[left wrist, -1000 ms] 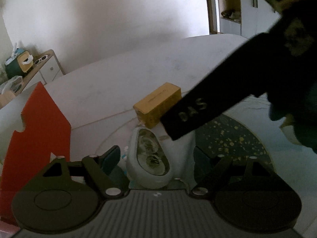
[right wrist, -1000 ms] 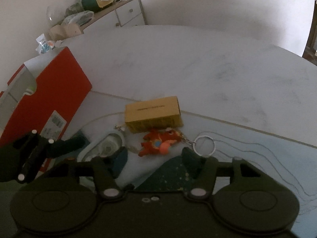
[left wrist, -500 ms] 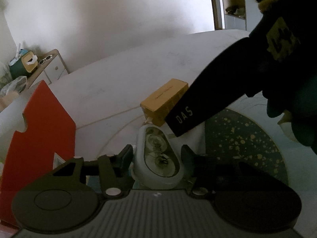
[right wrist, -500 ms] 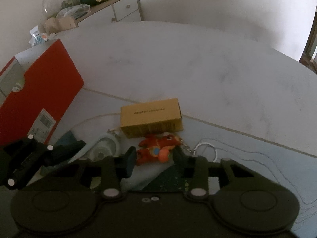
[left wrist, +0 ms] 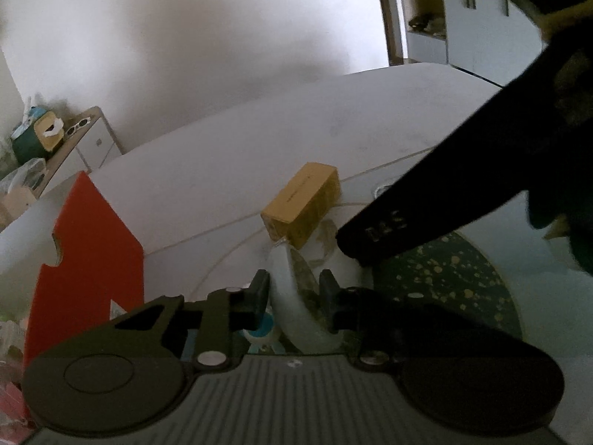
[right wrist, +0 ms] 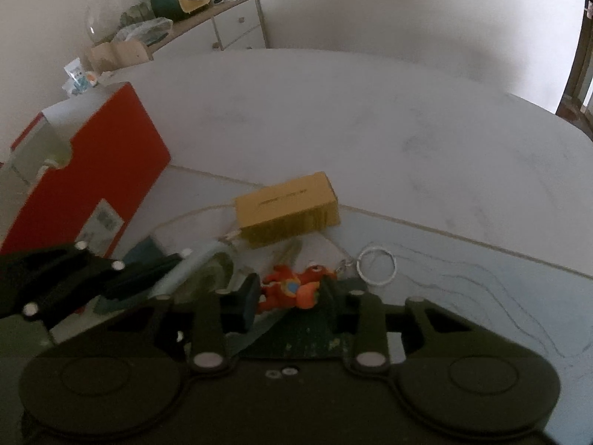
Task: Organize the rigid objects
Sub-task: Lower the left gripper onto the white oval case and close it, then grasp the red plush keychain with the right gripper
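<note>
— So, where does the left gripper (left wrist: 292,291) stand?
— Low over the worktop (left wrist: 229,170), its jaws closing, both fingers against the sides of a pale blue case with a clear window (left wrist: 296,296), which now sits tilted between them.

— And the right gripper (right wrist: 289,293)?
— Its jaws are closing too, on an orange toy figure keychain (right wrist: 292,285). The pads touch the toy's two ends. The white key ring (right wrist: 376,265) lies on the mat at about two o'clock from the toy, joined by a short chain.

— What else is near?
— A yellow-brown box (right wrist: 287,205) lies at twelve o'clock from the toy, just beyond both held things. A red carton (right wrist: 92,193) stands at about ten o'clock from it, well apart.

— Are the two grippers close together?
— Yes; in the right wrist view the left one reaches in at nine o'clock, just beside the toy.
</note>
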`<state>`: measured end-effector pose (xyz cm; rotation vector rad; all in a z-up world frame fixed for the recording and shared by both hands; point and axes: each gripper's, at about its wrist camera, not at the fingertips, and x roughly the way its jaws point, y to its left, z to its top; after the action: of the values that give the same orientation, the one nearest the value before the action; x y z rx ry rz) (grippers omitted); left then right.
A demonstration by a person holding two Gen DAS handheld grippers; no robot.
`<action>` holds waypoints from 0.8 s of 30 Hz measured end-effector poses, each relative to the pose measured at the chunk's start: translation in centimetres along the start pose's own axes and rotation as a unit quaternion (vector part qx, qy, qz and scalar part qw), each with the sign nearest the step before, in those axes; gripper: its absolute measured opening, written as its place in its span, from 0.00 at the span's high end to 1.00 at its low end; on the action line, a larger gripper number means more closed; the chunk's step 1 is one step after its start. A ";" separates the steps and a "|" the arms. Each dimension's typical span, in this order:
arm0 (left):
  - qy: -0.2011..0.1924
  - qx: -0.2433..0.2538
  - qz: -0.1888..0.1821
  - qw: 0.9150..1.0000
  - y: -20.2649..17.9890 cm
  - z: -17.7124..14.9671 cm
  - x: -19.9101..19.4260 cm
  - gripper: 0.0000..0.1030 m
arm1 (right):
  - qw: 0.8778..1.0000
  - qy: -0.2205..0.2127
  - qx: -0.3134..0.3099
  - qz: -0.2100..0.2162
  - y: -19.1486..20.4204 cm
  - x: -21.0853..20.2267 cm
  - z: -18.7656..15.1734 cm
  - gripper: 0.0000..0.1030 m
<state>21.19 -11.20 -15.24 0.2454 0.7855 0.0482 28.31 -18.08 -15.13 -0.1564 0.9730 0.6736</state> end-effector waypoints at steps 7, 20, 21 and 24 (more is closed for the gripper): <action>-0.007 0.012 -0.013 1.000 -0.6 0.1 -0.6 0.81 | 1.000 -0.005 0.007 0.002 -0.1 -2.0 -1.9 0.77; 0.020 -0.019 -0.032 0.999 -0.6 0.4 0.6 0.84 | 1.000 0.004 0.023 0.011 -0.9 -3.3 -4.7 0.76; 0.022 -0.022 -0.035 0.999 -0.4 0.4 0.6 0.84 | 1.000 0.004 0.025 0.014 -0.9 -3.5 -4.9 0.75; 0.032 -0.040 -0.046 0.998 0.2 0.8 0.8 0.84 | 1.000 0.009 0.023 0.017 -1.2 -3.3 -5.3 0.63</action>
<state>22.30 -11.11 -15.19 0.1318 0.8561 0.0015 24.00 -22.70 -15.64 -0.1048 1.0093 0.6816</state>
